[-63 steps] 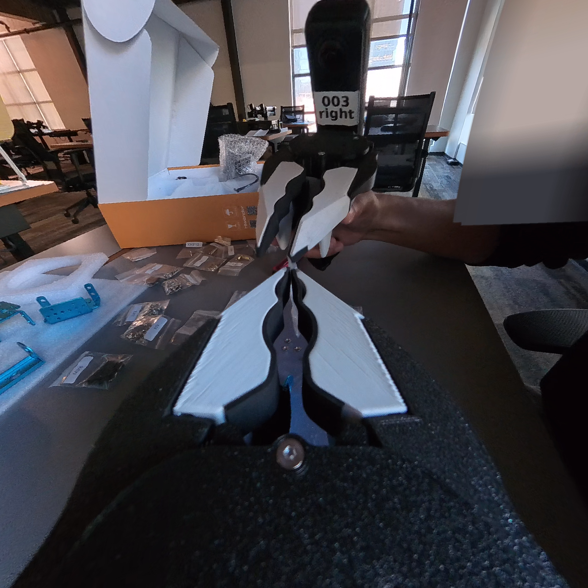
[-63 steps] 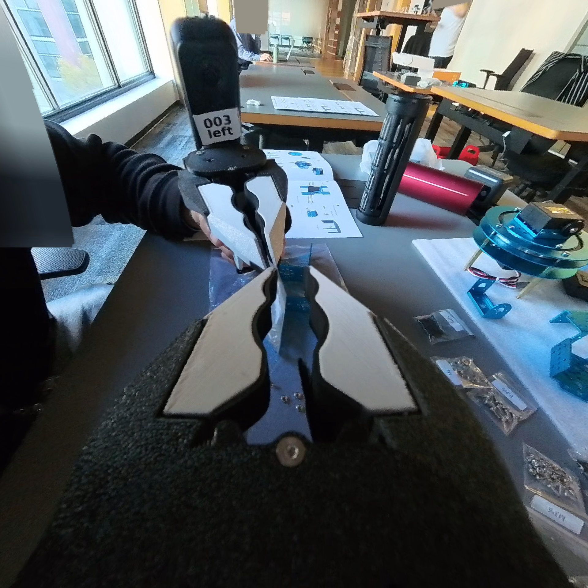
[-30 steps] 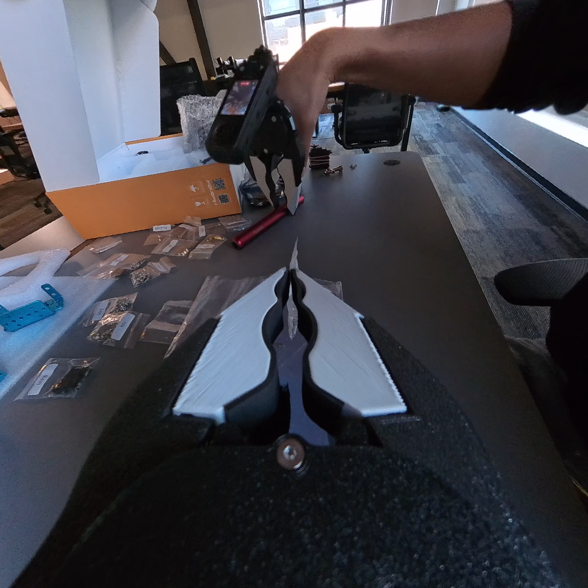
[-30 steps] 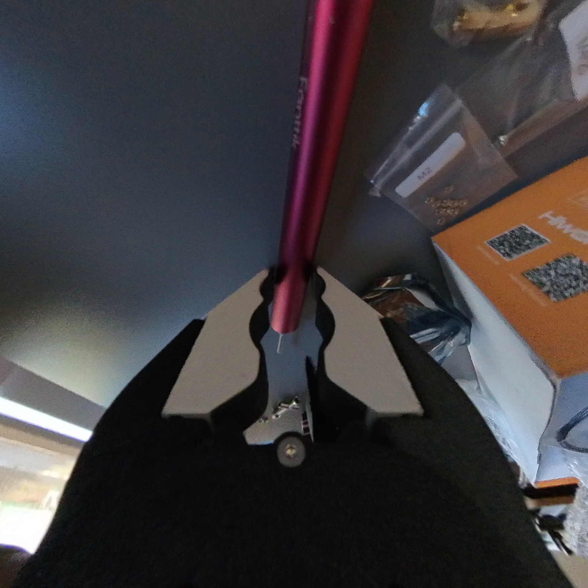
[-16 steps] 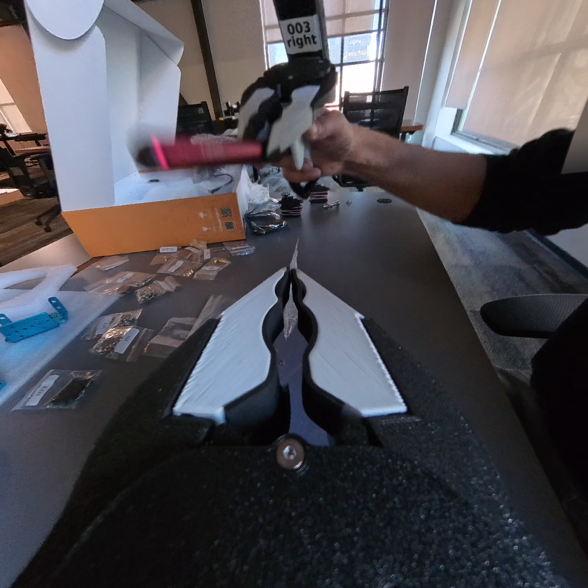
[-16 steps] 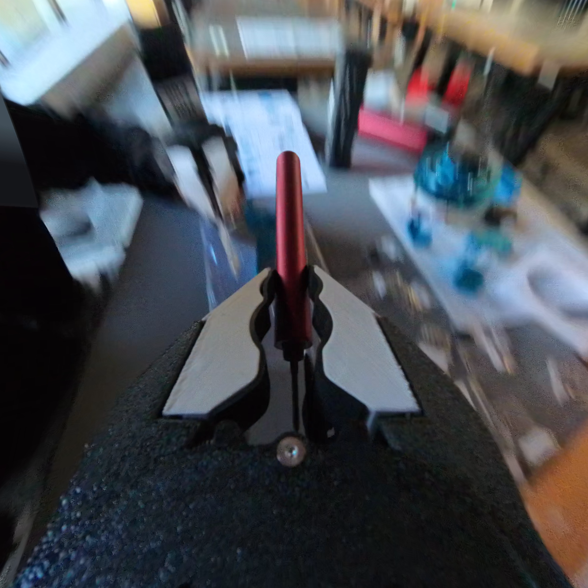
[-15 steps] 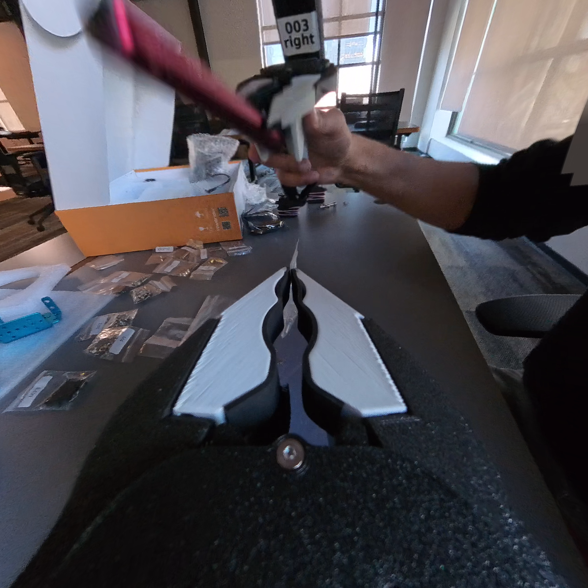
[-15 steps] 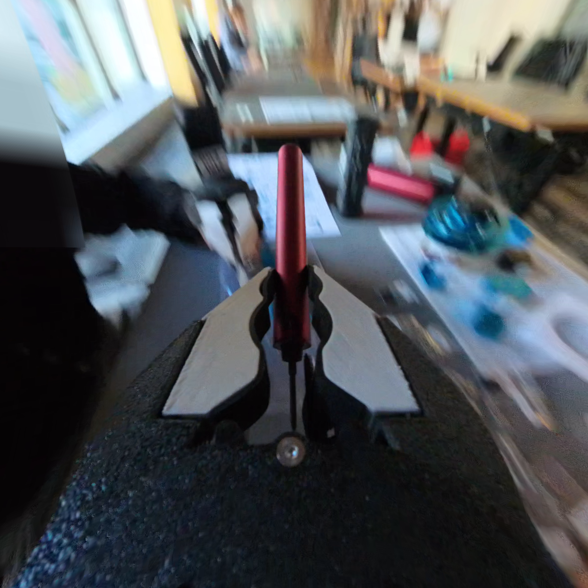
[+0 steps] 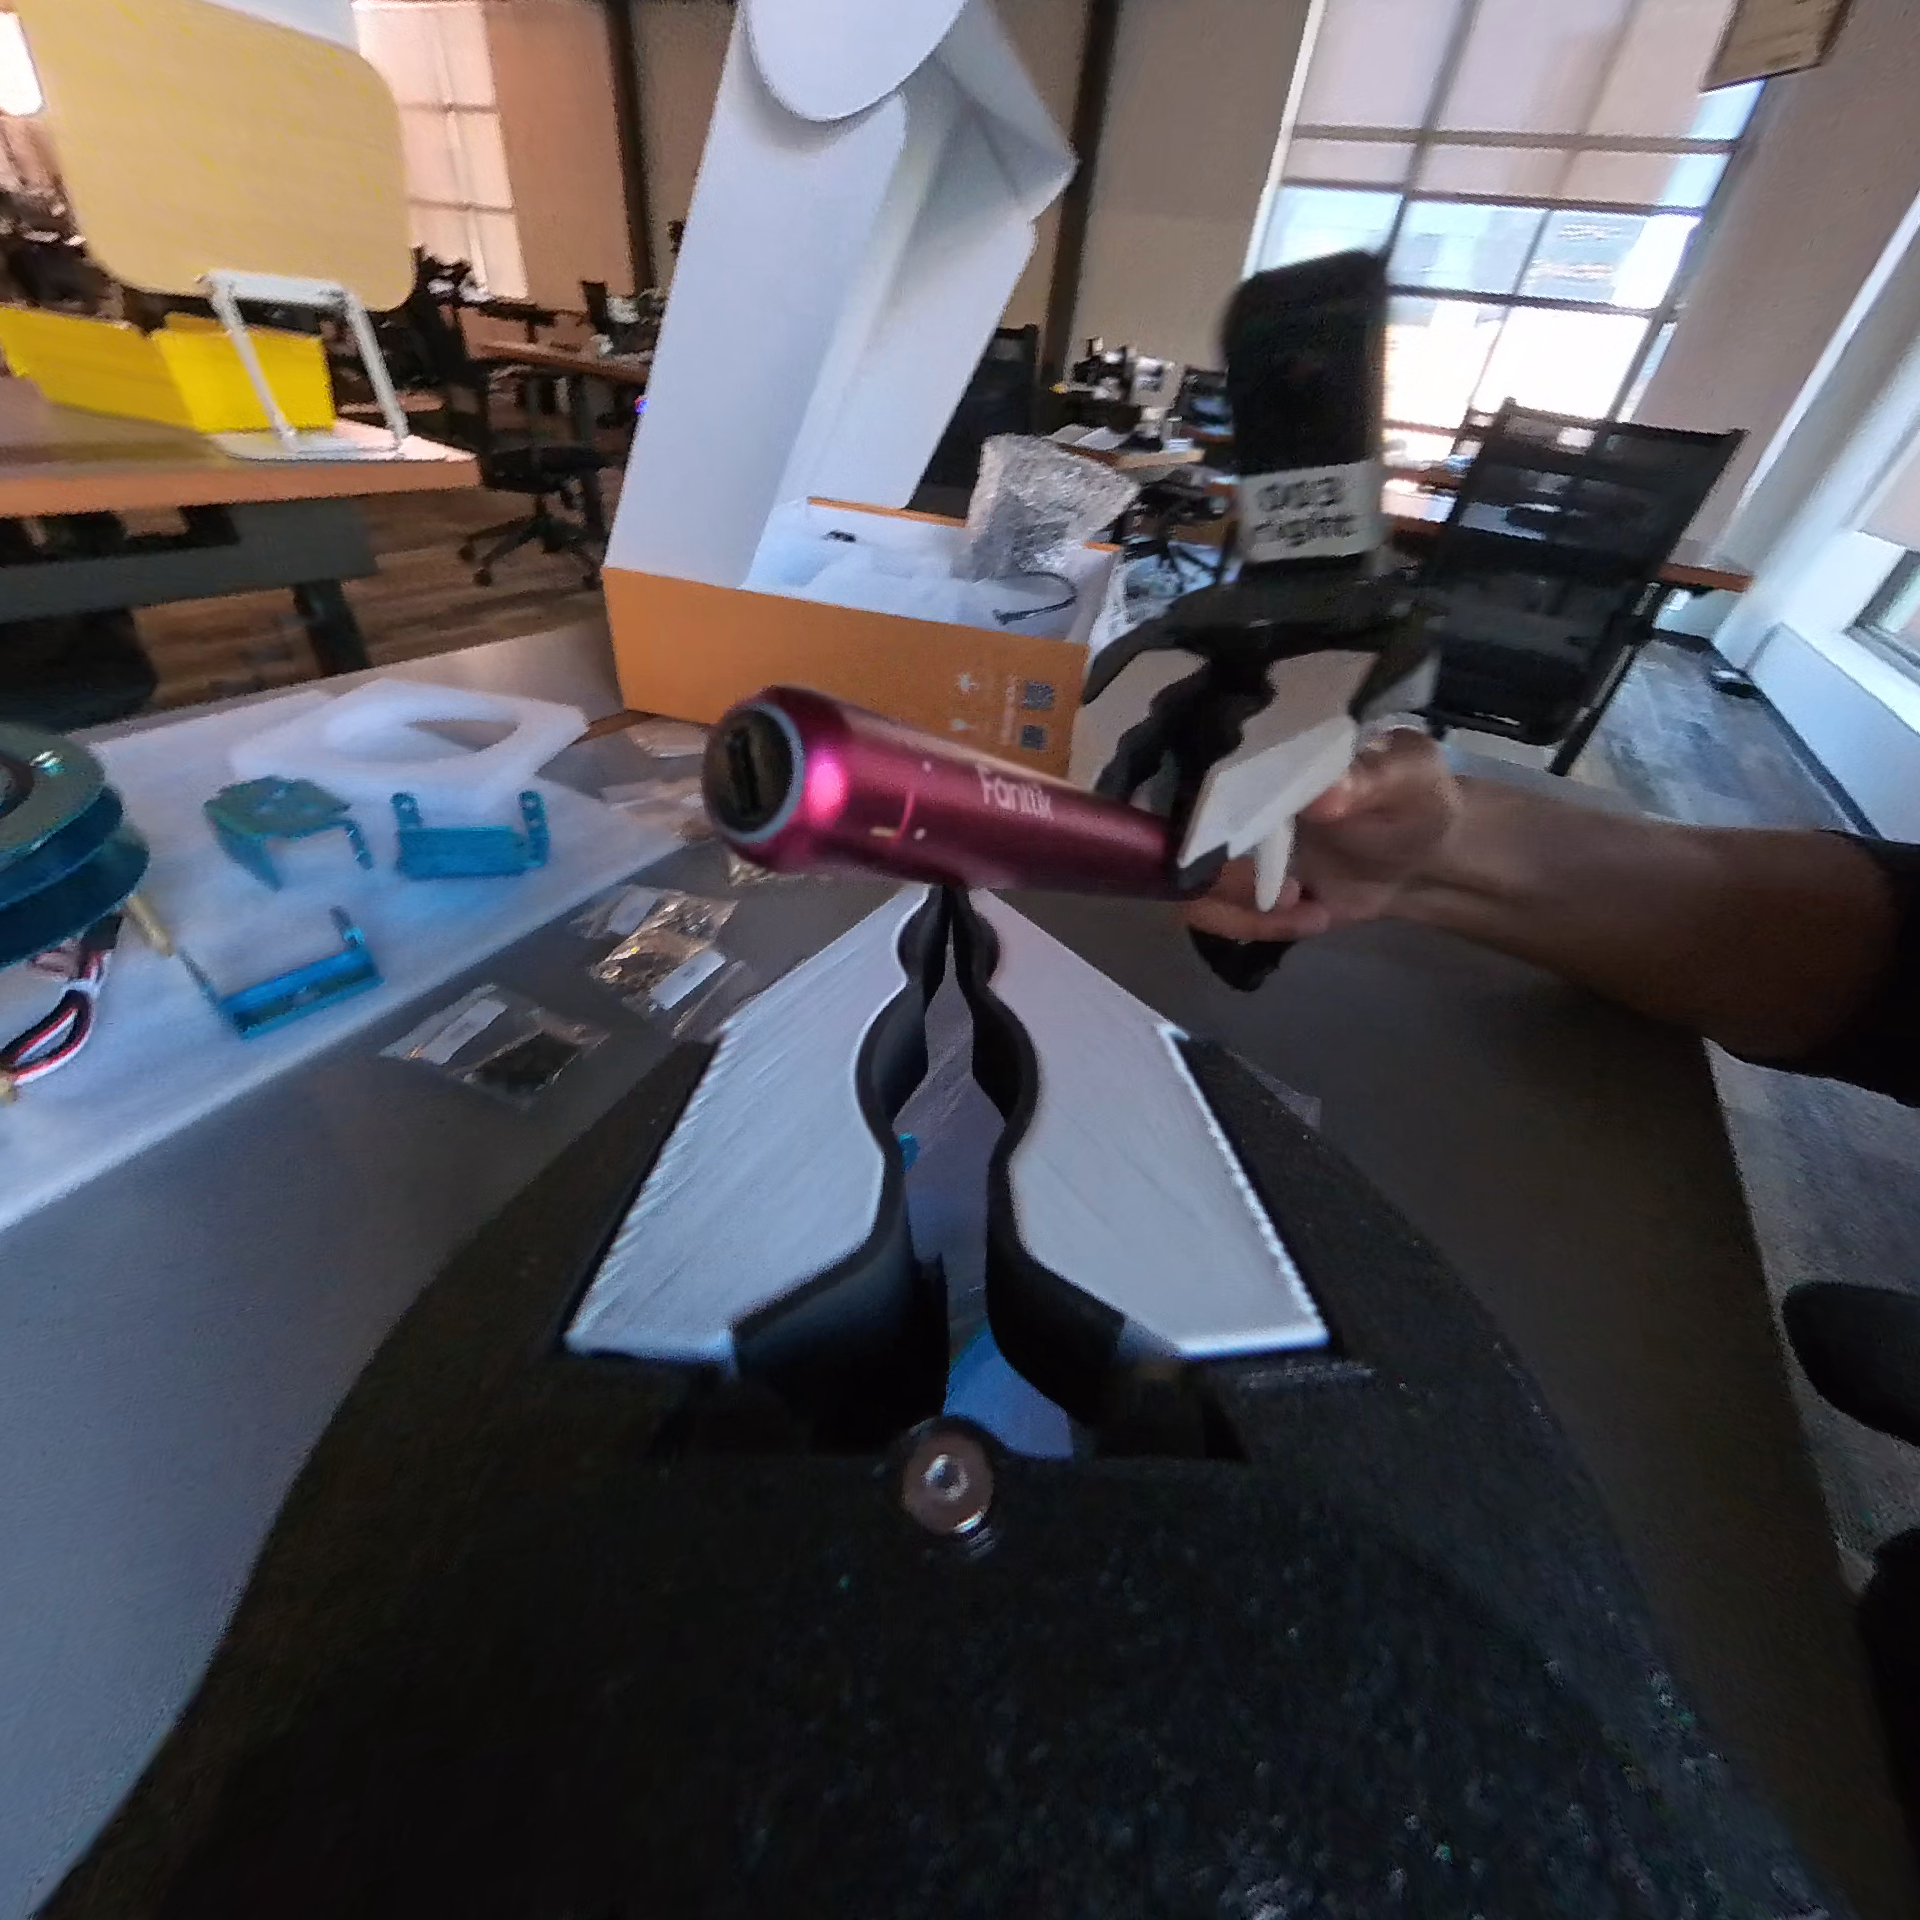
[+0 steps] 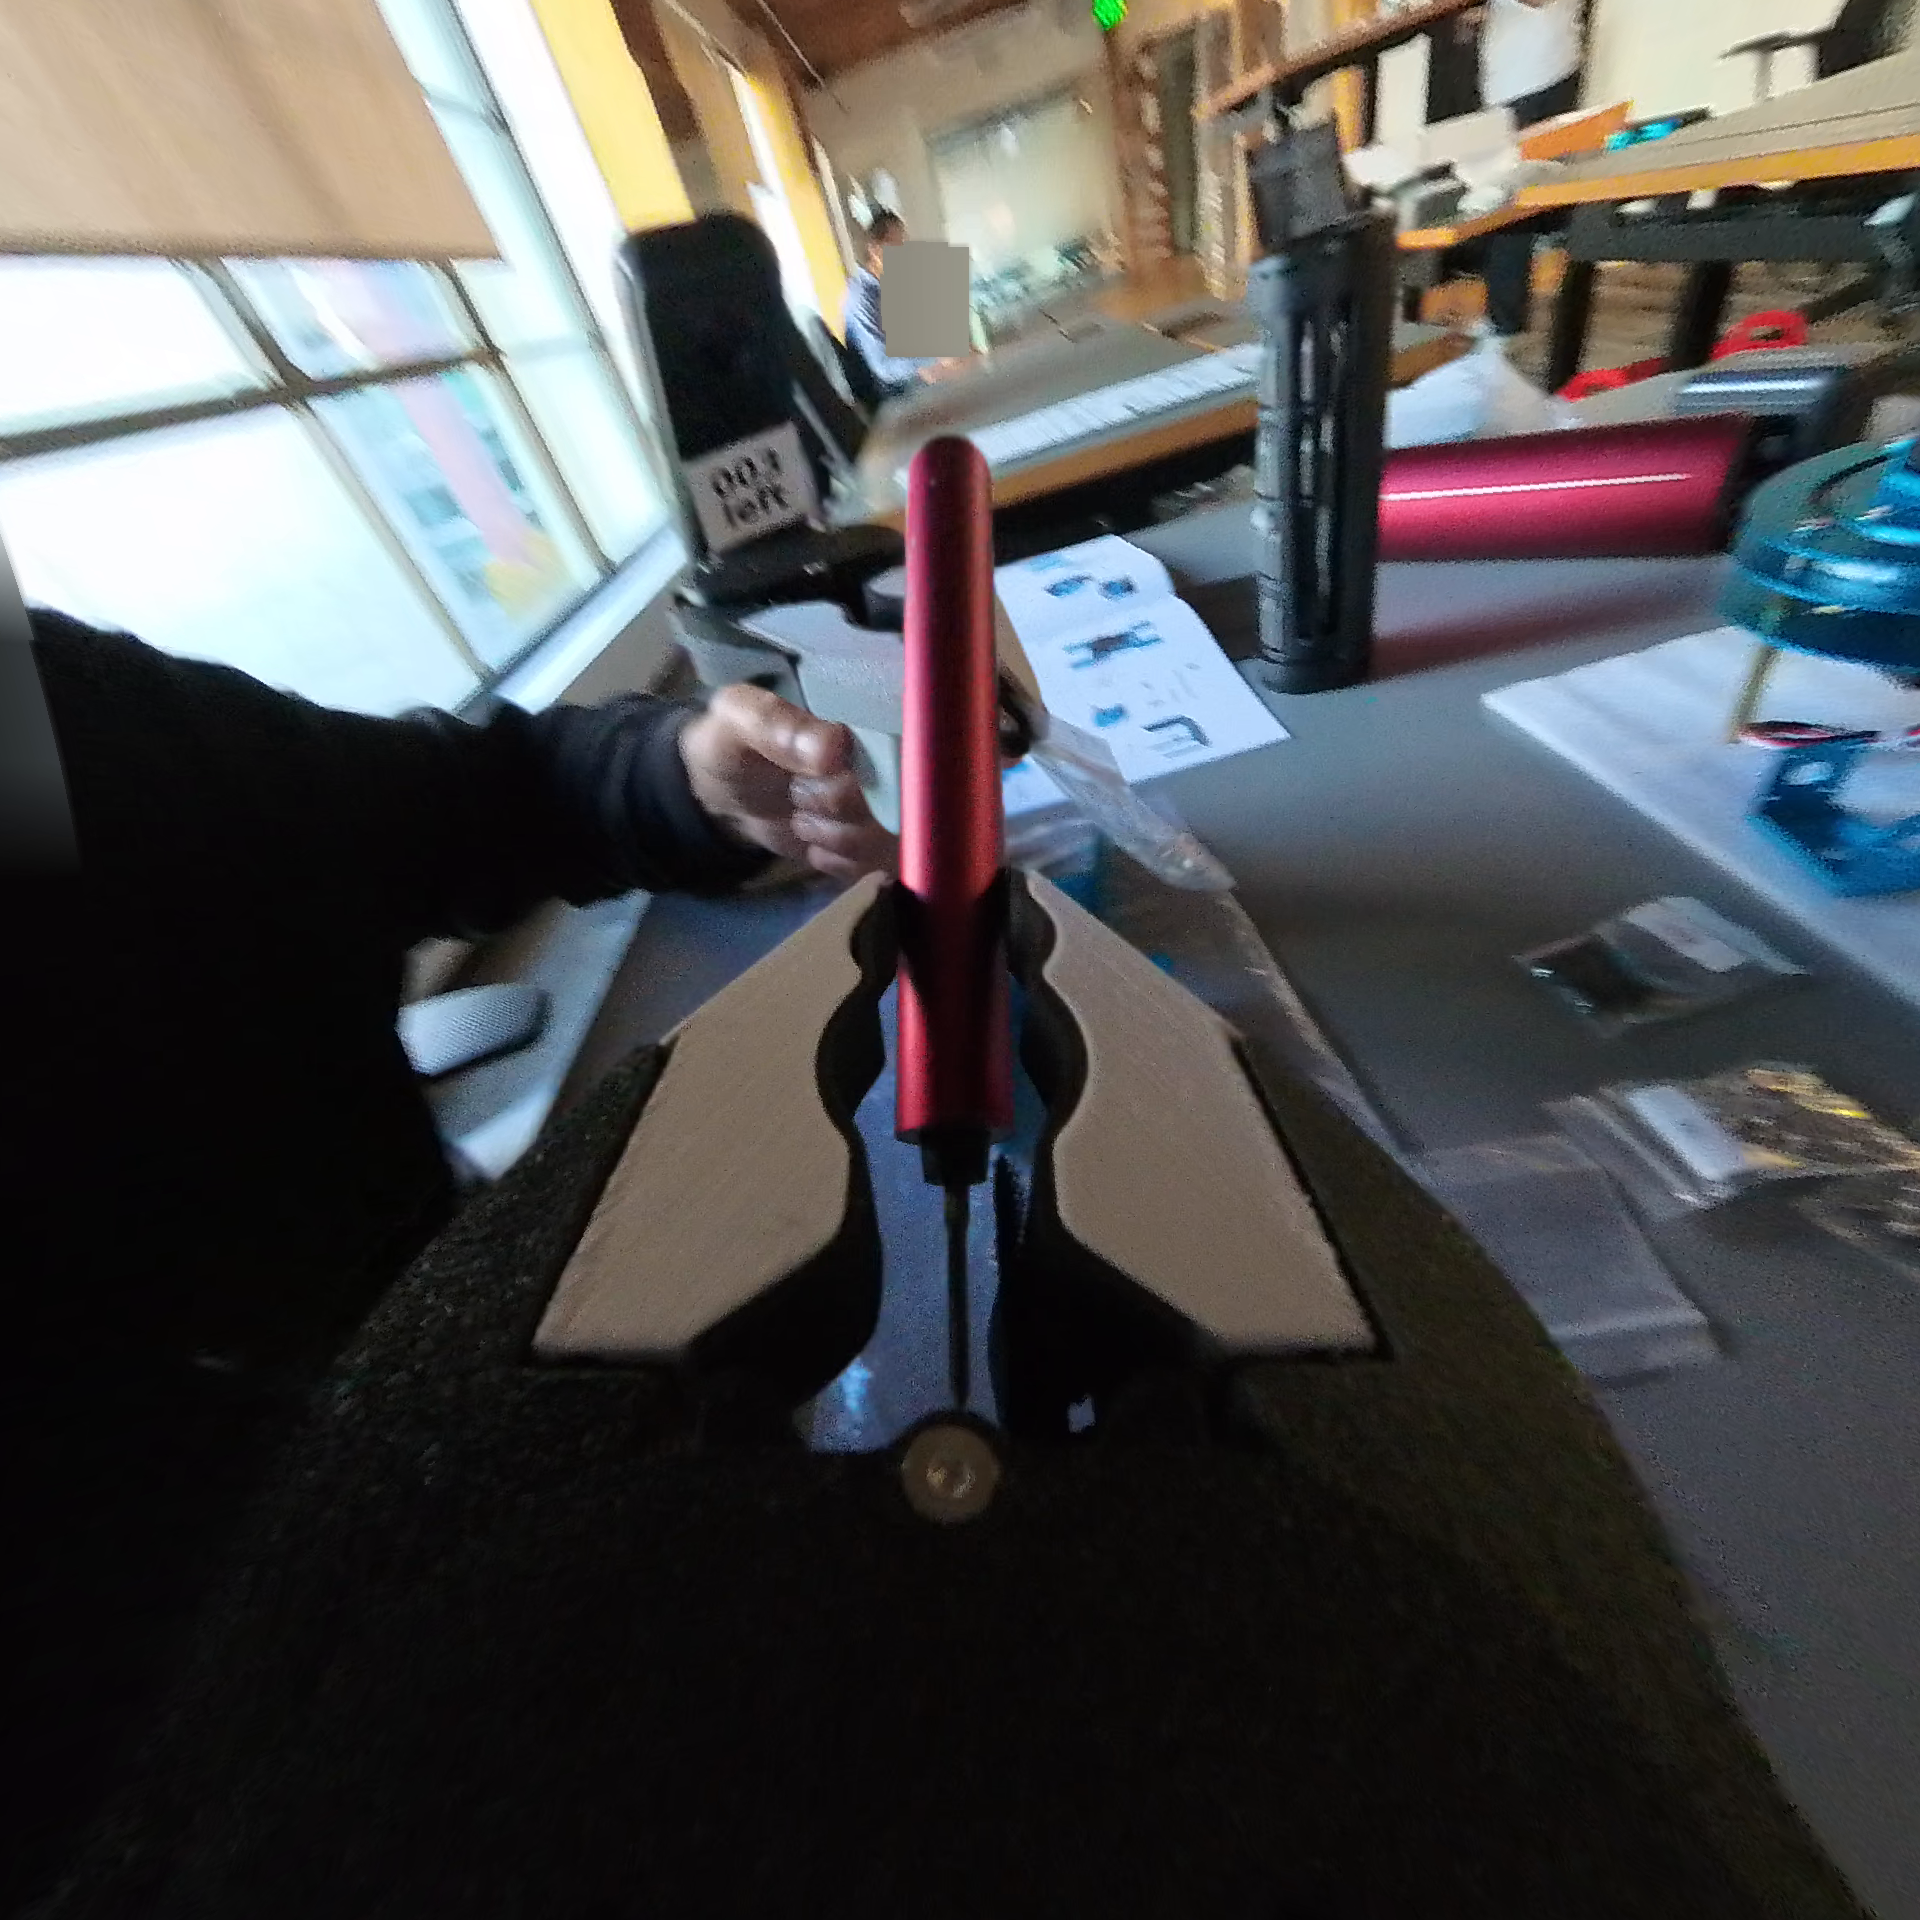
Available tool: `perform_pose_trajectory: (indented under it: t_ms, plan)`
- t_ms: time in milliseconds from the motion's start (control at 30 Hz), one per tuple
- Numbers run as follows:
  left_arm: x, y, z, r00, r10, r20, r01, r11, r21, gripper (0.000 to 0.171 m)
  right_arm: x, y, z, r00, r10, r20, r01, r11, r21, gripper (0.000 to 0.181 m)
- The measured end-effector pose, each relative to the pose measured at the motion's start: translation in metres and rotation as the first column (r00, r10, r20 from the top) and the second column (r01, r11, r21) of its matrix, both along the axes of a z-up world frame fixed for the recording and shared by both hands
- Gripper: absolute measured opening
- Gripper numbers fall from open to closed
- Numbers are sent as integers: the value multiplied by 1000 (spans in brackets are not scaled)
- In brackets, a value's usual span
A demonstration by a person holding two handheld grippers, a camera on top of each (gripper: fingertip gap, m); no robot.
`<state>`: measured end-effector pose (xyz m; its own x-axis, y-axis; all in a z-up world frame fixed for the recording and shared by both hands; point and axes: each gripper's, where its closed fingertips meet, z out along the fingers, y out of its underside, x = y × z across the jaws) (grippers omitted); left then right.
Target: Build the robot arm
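Spreading across both views, the dark grey tabletop (image 9: 1455,1091) carries an open orange-and-white cardboard box (image 9: 831,665) in the upper middle of the left wrist frame, white foam sheets with blue metal brackets (image 9: 468,831) at left, and small clear bags of hardware (image 9: 655,951) near centre. Smaller, and off the table, is the slim magenta metal screwdriver (image 10: 948,790): the right gripper (image 10: 951,904) is clamped on its lower barrel, so lifting it is done, while its thin bit points back toward the camera and touches nothing. The left gripper (image 9: 948,920) has its jaws nearly together; a crumpled clear plastic bag (image 10: 1122,821) hangs at its tips. Only the left wrist view shows the screwdriver's open butt end and the box; only the right wrist view shows the bit, a printed instruction sheet (image 10: 1132,665), an upright black cylinder (image 10: 1314,457) and a red tube (image 10: 1558,488) at upper right.
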<state>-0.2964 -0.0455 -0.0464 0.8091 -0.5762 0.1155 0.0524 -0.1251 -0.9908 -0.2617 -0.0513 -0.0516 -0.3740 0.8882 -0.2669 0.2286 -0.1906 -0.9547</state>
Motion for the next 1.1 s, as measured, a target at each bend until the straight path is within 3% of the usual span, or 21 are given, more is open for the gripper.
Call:
perform_pose_trajectory:
  t_ms: [133,300,500,667,833,933,1100]
  plan:
    - [1,8,-16,999,48,-8,-48,995,-88,0,-10,7,-12,988,-142,54,127,968,218,18]
    - [18,11,-11,992,65,-109,-69,997,-31,0,-17,4,-29,972,-203,121,153,932,328,20]
    - [41,10,6,977,77,-197,-63,995,75,0,-17,-2,-21,975,-206,80,180,950,254,20]
    - [44,9,22,942,138,-307,-85,980,181,0,-14,-4,-3,982,-189,-11,190,978,86,21]
    - [-6,9,47,943,230,-242,-164,950,264,0,-1,8,10,975,-209,-72,218,960,175,20]
    - [-27,1,37,956,165,-241,-89,950,300,0,9,14,17,975,-196,-109,218,944,249,20]
    - [-33,-8,12,896,171,-410,-26,942,335,0,19,21,29,964,-205,-172,251,916,314,20]
